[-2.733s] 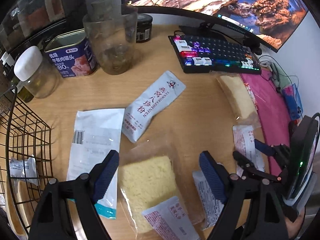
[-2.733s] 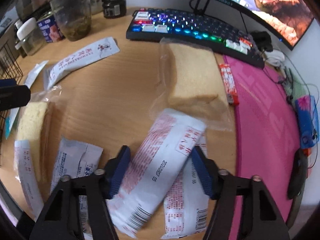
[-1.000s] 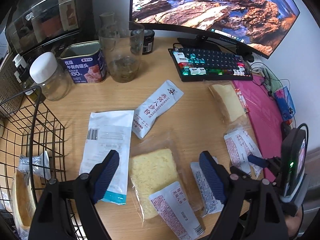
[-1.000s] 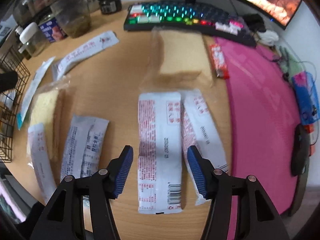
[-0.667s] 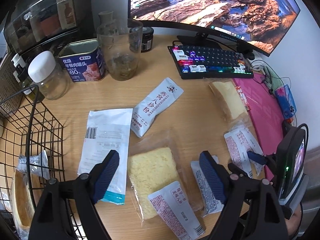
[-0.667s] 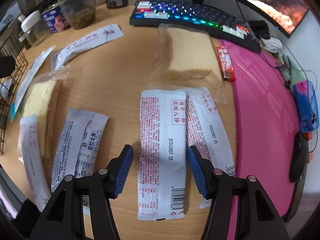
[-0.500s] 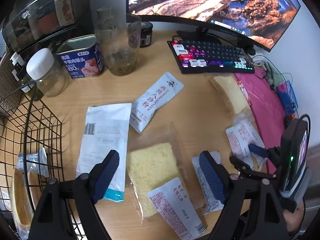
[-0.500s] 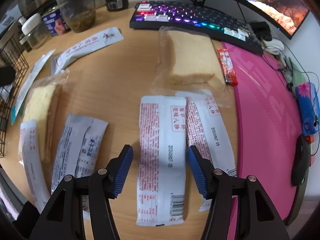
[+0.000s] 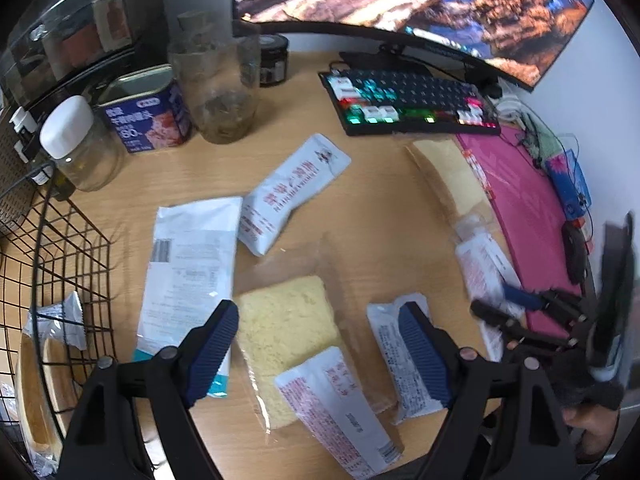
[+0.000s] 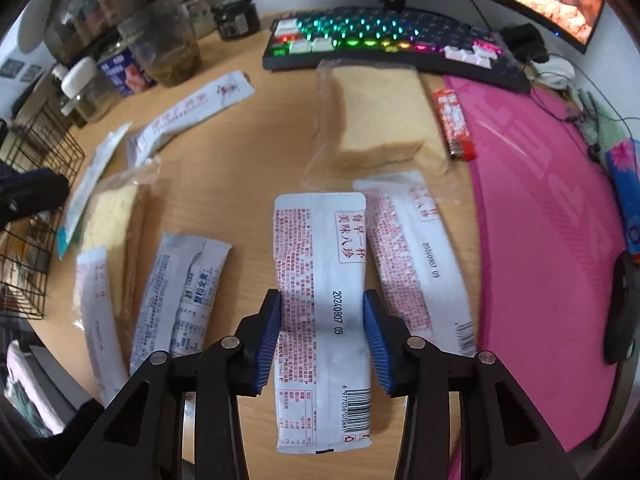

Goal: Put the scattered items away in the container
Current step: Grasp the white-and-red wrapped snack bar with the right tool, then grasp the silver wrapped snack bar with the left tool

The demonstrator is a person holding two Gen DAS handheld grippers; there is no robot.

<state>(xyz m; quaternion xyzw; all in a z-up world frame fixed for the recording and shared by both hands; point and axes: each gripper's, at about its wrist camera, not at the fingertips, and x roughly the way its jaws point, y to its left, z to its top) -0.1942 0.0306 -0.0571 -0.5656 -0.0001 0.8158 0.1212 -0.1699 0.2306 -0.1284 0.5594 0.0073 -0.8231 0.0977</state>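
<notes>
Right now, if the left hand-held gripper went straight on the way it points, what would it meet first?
Most likely the bagged slice of bread lying on the desk between the open fingers of the left hand-held gripper, though depth is hard to judge.

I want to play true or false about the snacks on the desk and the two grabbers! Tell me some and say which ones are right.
1. The right gripper has a white packet with red writing between its fingers. True; its jaws have just been closing around it.
2. The left gripper is squeezing the slice of bread in a clear bag. False; its jaws stand wide open above the bread.
3. The wire basket already has something in it. True; a small packet and bread lie inside.
4. The keyboard is dark. False; its keys glow in many colours.
5. A red lighter lies in the basket. False; it lies at the edge of the pink mat.
</notes>
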